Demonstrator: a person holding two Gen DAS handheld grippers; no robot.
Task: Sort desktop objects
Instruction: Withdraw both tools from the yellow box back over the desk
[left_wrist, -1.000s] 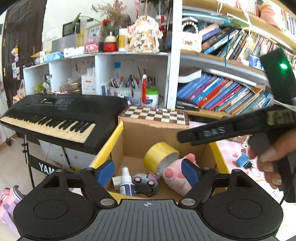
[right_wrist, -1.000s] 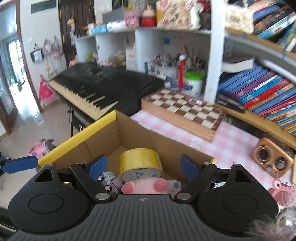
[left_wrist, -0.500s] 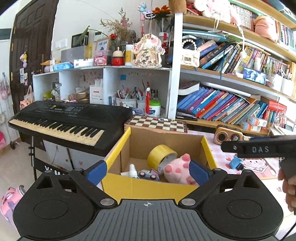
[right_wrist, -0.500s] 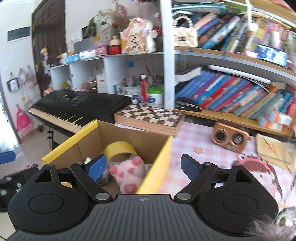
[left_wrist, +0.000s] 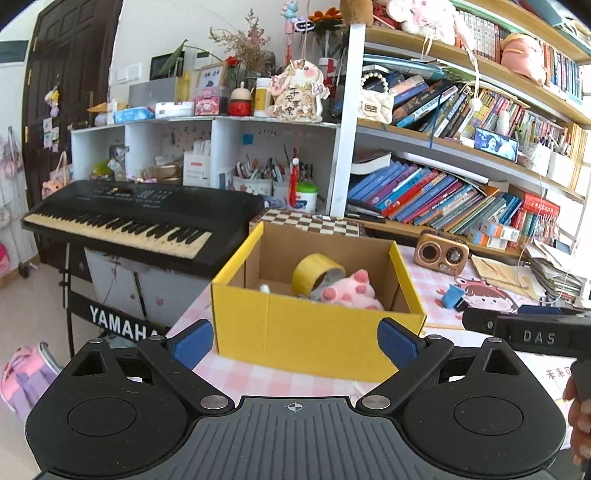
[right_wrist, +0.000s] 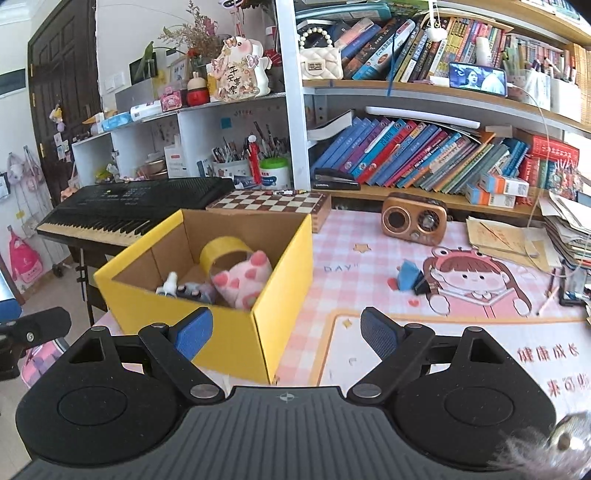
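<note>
A yellow cardboard box (left_wrist: 317, 332) (right_wrist: 284, 295) stands on the pink checked desk mat. In it lie a yellow tape roll (left_wrist: 314, 271) (right_wrist: 221, 251), a pink plush paw (left_wrist: 351, 291) (right_wrist: 243, 280), a white spray bottle (right_wrist: 170, 286) and a small toy car (right_wrist: 194, 291). My left gripper (left_wrist: 295, 341) is open just short of the box's front wall, with nothing between its blue pads. My right gripper (right_wrist: 287, 332) is open too, at the box's near right corner, and holds nothing. A small blue object (left_wrist: 452, 295) (right_wrist: 408, 275) lies on the mat to the right of the box.
A chessboard (right_wrist: 273, 203) sits behind the box, and a brown retro radio (right_wrist: 413, 219) to its right. A black keyboard (left_wrist: 129, 218) stands left of the desk. Bookshelves line the back. Papers (right_wrist: 517, 236) pile up at the far right.
Both grippers have drawn back from over the box, which now shows whole. The left jaws have widened. The right gripper has swung to the right, and the desk mat has come into view.
</note>
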